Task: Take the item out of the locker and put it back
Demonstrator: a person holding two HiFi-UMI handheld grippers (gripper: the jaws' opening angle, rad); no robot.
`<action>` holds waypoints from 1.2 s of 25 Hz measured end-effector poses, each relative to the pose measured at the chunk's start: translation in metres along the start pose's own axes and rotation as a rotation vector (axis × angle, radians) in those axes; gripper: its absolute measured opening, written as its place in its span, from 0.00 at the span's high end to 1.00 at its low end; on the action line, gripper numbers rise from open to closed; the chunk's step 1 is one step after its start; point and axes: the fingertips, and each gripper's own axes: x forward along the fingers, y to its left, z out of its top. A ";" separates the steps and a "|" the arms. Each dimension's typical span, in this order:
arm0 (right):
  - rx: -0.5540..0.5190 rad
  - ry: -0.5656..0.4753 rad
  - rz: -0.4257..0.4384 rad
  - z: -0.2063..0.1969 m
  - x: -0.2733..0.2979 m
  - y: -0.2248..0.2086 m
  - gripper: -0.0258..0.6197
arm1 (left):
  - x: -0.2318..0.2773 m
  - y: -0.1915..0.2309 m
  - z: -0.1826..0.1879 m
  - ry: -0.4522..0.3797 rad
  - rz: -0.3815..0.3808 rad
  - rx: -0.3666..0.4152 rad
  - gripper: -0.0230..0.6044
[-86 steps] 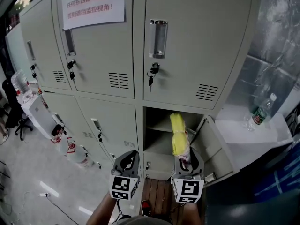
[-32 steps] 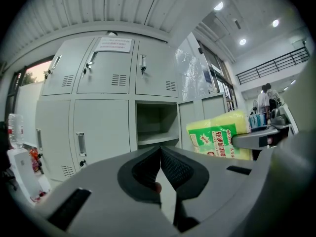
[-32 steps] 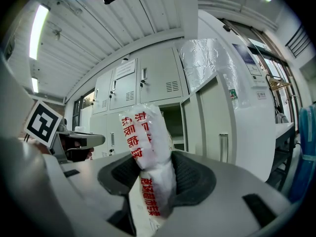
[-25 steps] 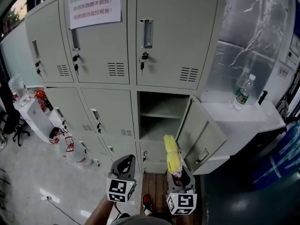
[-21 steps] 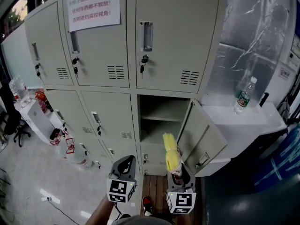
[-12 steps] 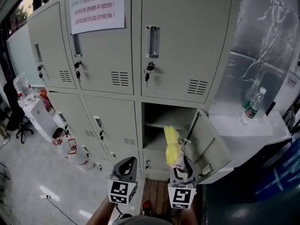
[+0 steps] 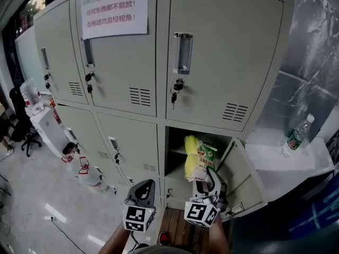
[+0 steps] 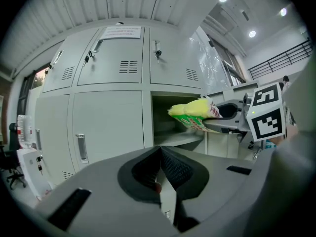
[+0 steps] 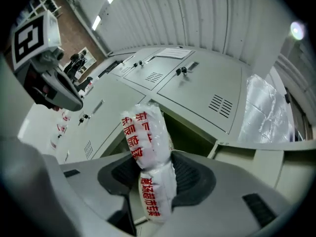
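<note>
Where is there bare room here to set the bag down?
The locker shelf shows bare under the bag. The white ledge is free between the locker door and the bottle. The floor by the lower-left lockers is cluttered.

A white counter (image 7: 286, 160) beside the grey lockers (image 7: 212, 62) carries one upright plastic water bottle (image 7: 295, 136), while the glossy floor (image 7: 32, 194) bears the lockers and some clear plastic containers (image 7: 85, 171) near their foot.
</note>
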 end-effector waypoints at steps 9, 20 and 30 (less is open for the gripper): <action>-0.233 0.056 0.006 -0.016 0.057 0.019 0.65 | 0.017 0.021 -0.009 0.020 0.037 -0.004 0.92; -0.388 0.157 0.079 -0.053 0.107 0.036 0.64 | 0.035 0.029 -0.015 0.052 0.045 -0.017 0.92; -0.571 0.193 0.055 -0.069 0.132 0.049 0.62 | 0.043 0.036 -0.014 0.041 0.069 -0.023 0.92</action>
